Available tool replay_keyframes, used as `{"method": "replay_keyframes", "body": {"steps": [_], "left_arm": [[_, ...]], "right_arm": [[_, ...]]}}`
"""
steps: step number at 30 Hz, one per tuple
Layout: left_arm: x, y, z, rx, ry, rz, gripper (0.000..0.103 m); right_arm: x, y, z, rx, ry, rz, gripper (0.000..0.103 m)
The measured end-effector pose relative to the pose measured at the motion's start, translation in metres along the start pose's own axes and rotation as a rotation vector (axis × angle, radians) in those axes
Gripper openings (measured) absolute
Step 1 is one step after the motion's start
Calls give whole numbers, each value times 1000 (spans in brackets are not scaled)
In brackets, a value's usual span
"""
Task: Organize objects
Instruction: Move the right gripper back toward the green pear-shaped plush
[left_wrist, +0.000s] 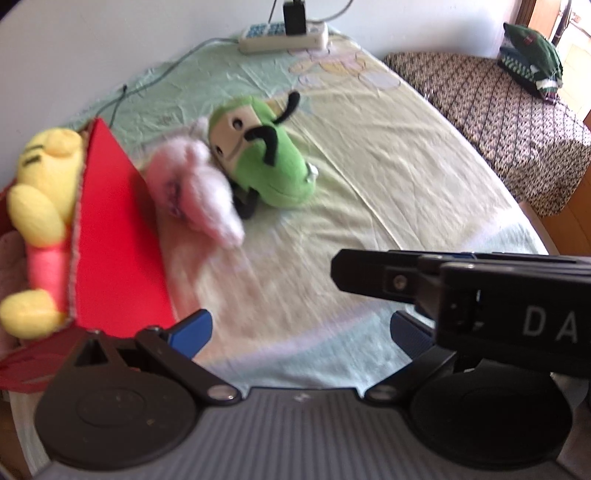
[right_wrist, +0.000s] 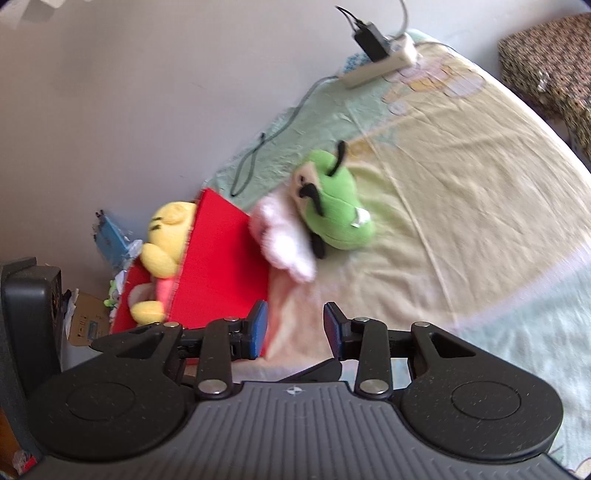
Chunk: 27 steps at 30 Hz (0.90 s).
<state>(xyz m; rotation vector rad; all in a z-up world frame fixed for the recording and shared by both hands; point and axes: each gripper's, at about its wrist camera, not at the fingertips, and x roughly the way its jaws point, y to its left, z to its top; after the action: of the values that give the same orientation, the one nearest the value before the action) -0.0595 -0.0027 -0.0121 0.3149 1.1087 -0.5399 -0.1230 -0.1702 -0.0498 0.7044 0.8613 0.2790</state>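
Observation:
A red box (left_wrist: 118, 240) stands at the left edge of the bed, with a yellow plush bear (left_wrist: 40, 206) lying in it. Beside the box, a pink plush (left_wrist: 195, 184) leans against a green plush (left_wrist: 266, 155) on the sheet. My left gripper (left_wrist: 301, 332) is open with nothing between its blue pads, the left pad near the box's near corner. My right gripper (right_wrist: 295, 328) is also open and holds nothing, short of the red box (right_wrist: 221, 258), pink plush (right_wrist: 284, 236) and green plush (right_wrist: 332, 210). The yellow bear (right_wrist: 166, 240) shows in the box.
A white power strip (left_wrist: 284, 37) with a black charger and a cable lies at the bed's far end by the wall. A patterned bench (left_wrist: 498, 110) with a folded green item (left_wrist: 532, 59) stands to the right. The other gripper's black body (left_wrist: 461, 291) crosses my left view. Clutter and a cardboard box (right_wrist: 88, 321) lie on the floor to the left.

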Motion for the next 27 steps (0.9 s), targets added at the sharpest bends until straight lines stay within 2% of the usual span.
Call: {"method": "replay_keyframes", "body": {"steps": [16, 22, 27], "left_arm": [[64, -16, 4, -5, 153, -32, 102], [75, -15, 9, -25, 162, -44, 102], [79, -11, 15, -55, 133, -69, 102]], "right_arm": [[18, -51, 3, 84, 87, -106, 38], [27, -64, 13, 104, 91, -121, 38], [38, -68, 28, 89, 82, -90, 38]]}}
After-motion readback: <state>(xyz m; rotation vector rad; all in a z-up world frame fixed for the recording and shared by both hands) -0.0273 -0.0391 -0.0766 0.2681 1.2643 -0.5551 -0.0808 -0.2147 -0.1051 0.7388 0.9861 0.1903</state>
